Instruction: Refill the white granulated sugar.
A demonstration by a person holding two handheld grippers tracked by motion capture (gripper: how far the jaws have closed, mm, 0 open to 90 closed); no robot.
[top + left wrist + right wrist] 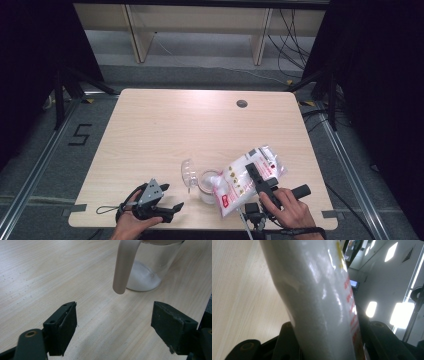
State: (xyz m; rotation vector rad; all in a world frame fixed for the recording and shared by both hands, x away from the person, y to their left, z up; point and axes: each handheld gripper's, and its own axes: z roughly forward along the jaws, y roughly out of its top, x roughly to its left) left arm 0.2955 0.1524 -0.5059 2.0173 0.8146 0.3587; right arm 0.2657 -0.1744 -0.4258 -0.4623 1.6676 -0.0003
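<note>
Across the wooden table [165, 125], everything from nine through twelve to three o'clock lies bare; the objects crowd the six o'clock edge. At five o'clock the right gripper [260, 182] pinches a white bag [245, 182], tilted against a clear jug [152, 267] holding white powder. At seven o'clock the left gripper [113, 327] rests spread wide, holding nothing.

Light wood table [165, 130] is sitting on a grey floor, with a small round grommet hole [242, 103] near its far edge. A "5" [80, 135] is taped on the floor at left, and cables [295, 35] are trailing down back right.
</note>
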